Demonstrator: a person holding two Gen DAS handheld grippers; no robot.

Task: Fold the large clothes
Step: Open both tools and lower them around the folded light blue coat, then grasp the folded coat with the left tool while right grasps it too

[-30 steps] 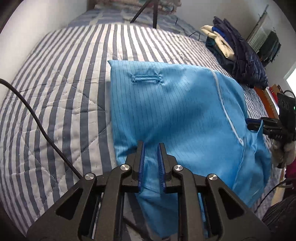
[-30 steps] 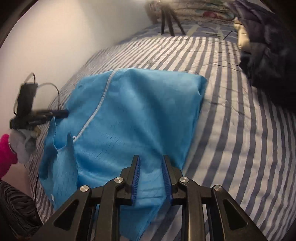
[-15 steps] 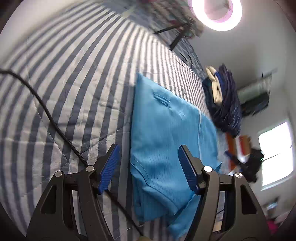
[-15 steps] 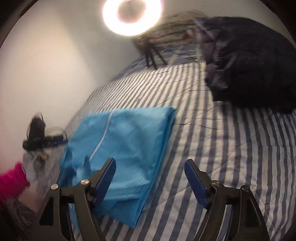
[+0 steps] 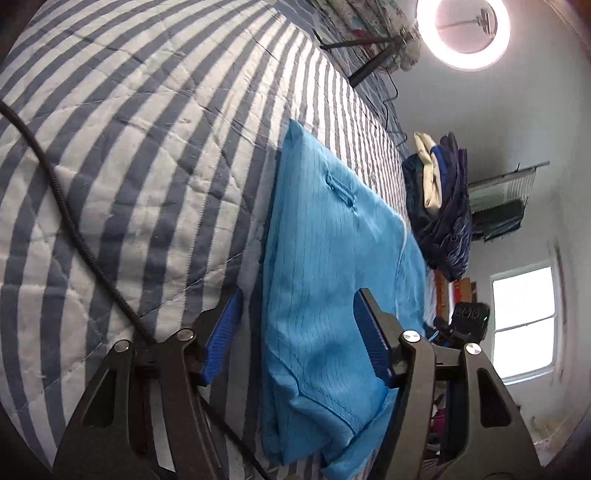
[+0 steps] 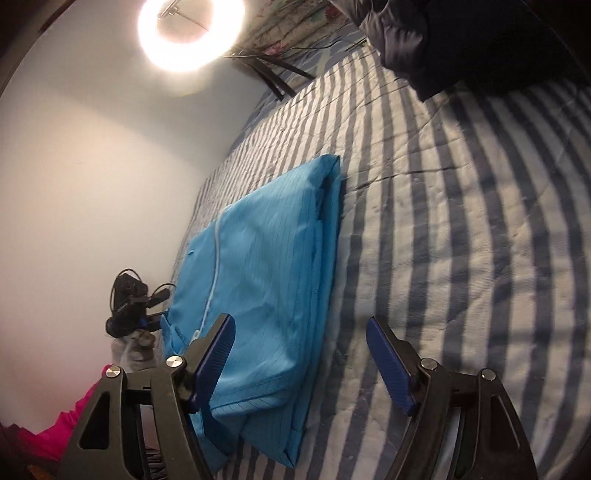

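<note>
A bright blue garment (image 5: 325, 258) lies folded in a flat rectangle on the striped quilt (image 5: 129, 147). My left gripper (image 5: 295, 314) hovers over its near left edge. Its blue pads (image 5: 221, 336) stand wide apart and are closing, with the cloth showing between them but untouched. In the right wrist view the garment (image 6: 266, 266) shows its stacked layers along the right edge. My right gripper (image 6: 299, 332) hangs over that near right corner, jaws wide and closing, gripping nothing. Each gripper shows small in the other's view: the right one (image 5: 465, 321) and the left one (image 6: 133, 306).
A pile of dark and cream clothes (image 5: 439, 206) sits on the bed's far right side, dark clothes (image 6: 461, 37). A ring light (image 5: 463, 31) on a tripod stands at the head. A black cable (image 5: 74, 229) crosses the quilt at left. A pink sleeve (image 6: 62, 424) is at the lower left.
Both grippers, shut on the garment's near edge a second ago, have let go and opened wide. Both rolled and tipped, so the views now slant. The near edge lies dropped on the bed.
</note>
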